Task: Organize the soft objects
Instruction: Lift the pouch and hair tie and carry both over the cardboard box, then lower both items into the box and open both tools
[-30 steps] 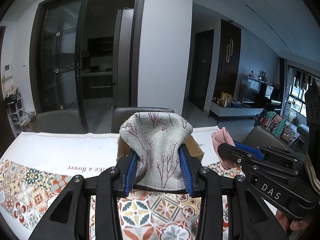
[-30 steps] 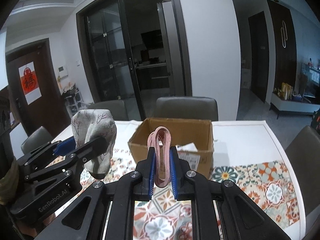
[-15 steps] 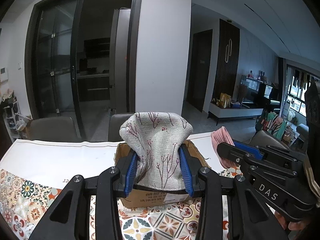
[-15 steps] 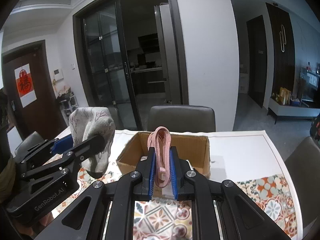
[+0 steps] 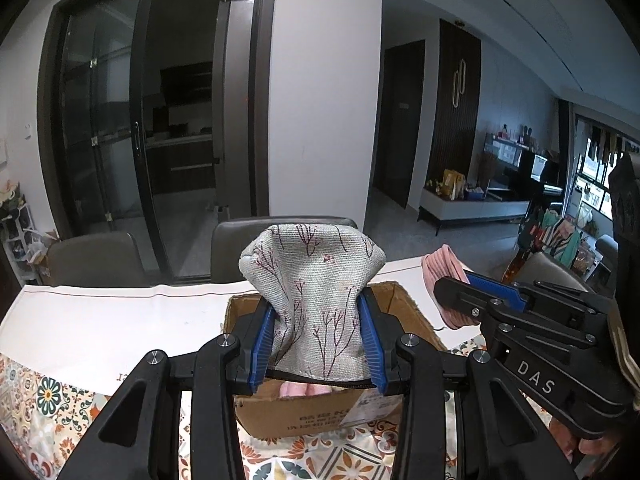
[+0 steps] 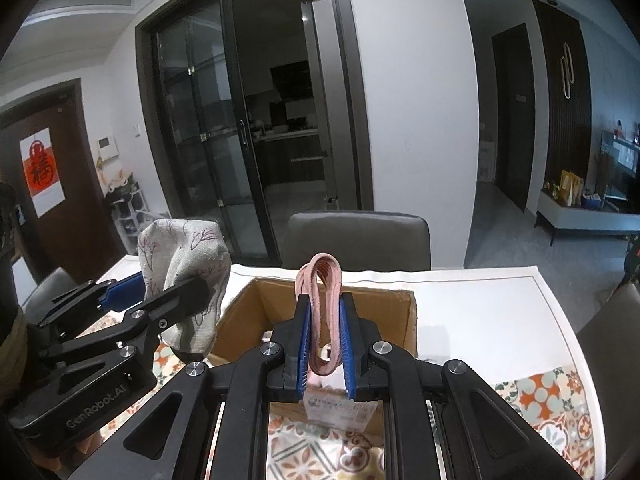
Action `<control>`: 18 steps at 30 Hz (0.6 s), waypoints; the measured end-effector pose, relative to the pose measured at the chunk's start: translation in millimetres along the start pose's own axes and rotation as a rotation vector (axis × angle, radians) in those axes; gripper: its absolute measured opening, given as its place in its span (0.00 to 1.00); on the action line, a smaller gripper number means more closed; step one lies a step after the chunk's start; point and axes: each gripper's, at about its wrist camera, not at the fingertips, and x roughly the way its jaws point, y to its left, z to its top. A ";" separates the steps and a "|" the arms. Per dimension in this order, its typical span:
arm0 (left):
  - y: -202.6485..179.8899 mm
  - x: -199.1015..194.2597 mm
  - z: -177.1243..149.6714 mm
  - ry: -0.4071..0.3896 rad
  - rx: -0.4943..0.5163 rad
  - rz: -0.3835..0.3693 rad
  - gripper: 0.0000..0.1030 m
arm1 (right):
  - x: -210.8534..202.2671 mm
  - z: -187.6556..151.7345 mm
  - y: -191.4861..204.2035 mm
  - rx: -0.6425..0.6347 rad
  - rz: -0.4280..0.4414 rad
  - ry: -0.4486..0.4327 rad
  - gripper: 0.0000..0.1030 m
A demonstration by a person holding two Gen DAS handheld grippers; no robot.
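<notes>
My left gripper (image 5: 318,344) is shut on a grey fabric pouch with a pink twig print (image 5: 316,288) and holds it over the near edge of an open cardboard box (image 5: 404,308). The pouch (image 6: 180,264) also shows at the left of the right wrist view. My right gripper (image 6: 325,344) is shut on a pink ribbed band (image 6: 326,304) above the same box (image 6: 256,316). The band (image 5: 442,276) shows at the right of the left wrist view. Something pink (image 5: 304,390) lies inside the box.
The box stands on a table with a patterned tile cloth (image 6: 536,396) and a white runner (image 5: 120,320). Grey chairs (image 6: 360,240) stand at the far side, another chair (image 6: 612,340) at the right. Glass doors and a white pillar lie behind.
Both grippers have moved forward with their loads, from in front of the box to over it. The box now sits closer and lower in both views.
</notes>
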 end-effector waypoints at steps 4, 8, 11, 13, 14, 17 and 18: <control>-0.5 21.2 1.5 0.028 0.015 0.012 0.38 | 17.9 1.9 -6.0 -0.004 -0.001 0.027 0.15; 2.6 42.4 1.7 0.066 0.013 0.016 0.39 | 38.9 6.0 -11.4 0.002 -0.004 0.047 0.15; 4.6 57.8 0.2 0.093 0.013 0.021 0.39 | 54.6 8.6 -18.4 0.024 0.015 0.075 0.15; 5.1 68.1 -2.8 0.115 0.016 0.020 0.39 | 65.2 8.8 -22.8 0.026 0.014 0.090 0.15; 5.2 73.3 -4.0 0.127 0.017 0.019 0.39 | 70.9 8.8 -24.7 0.026 0.016 0.104 0.15; 4.7 87.5 -9.7 0.170 0.030 0.020 0.39 | 88.8 5.0 -27.0 0.036 0.022 0.150 0.15; 4.6 92.6 -12.3 0.188 0.037 0.019 0.39 | 94.4 1.8 -28.7 0.036 0.017 0.168 0.15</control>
